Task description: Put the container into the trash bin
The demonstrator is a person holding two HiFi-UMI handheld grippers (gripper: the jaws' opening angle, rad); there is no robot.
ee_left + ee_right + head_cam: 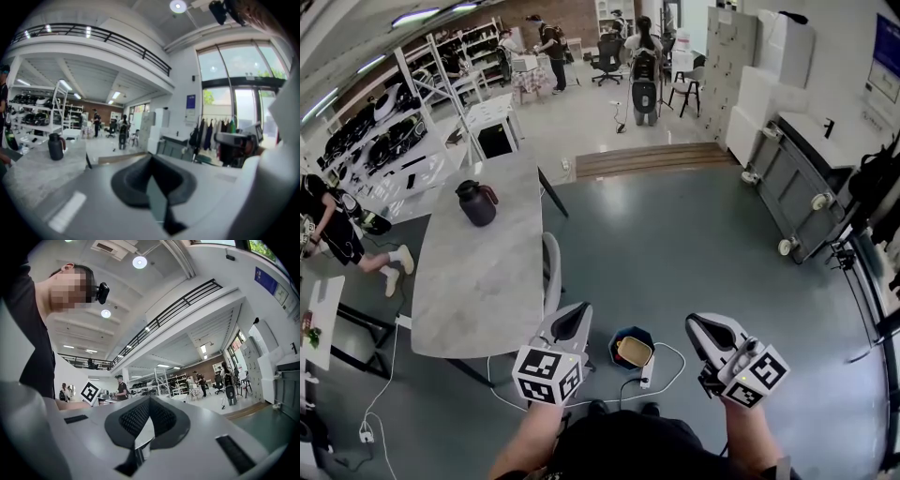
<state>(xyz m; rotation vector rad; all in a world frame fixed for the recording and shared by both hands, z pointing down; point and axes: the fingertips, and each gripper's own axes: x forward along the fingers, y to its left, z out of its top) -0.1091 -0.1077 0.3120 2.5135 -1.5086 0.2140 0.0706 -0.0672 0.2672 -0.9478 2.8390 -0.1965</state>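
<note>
In the head view, the dark blue trash bin [615, 339] stands on the grey floor at lower centre of the frame, between the two hand-held tools. The tan, round-cornered container [634, 352] lies inside the bin, its open top showing in the bin's mouth. A white power strip [647, 372] with a looping white cable lies on the floor, touching or just beside the bin's right side.

The left gripper [572, 320] sits at the lower left of the bin, with its black-and-white marker cube [547, 375] below it in the frame. In the left gripper view, the left gripper [151, 161] has its dark pads clenched together with nothing between them.

The right gripper [705, 330] sits at the lower right of the bin, apart from it. In the right gripper view, the right gripper [149, 401] also has its pads pressed together and is empty.

A long table with a pale grey stone-look top [478, 281] runs up the left half of the head view. A dark jug with a handle [476, 202] stands upright near the table's far end. The same jug [56, 146] appears at the left of the left gripper view.
</note>
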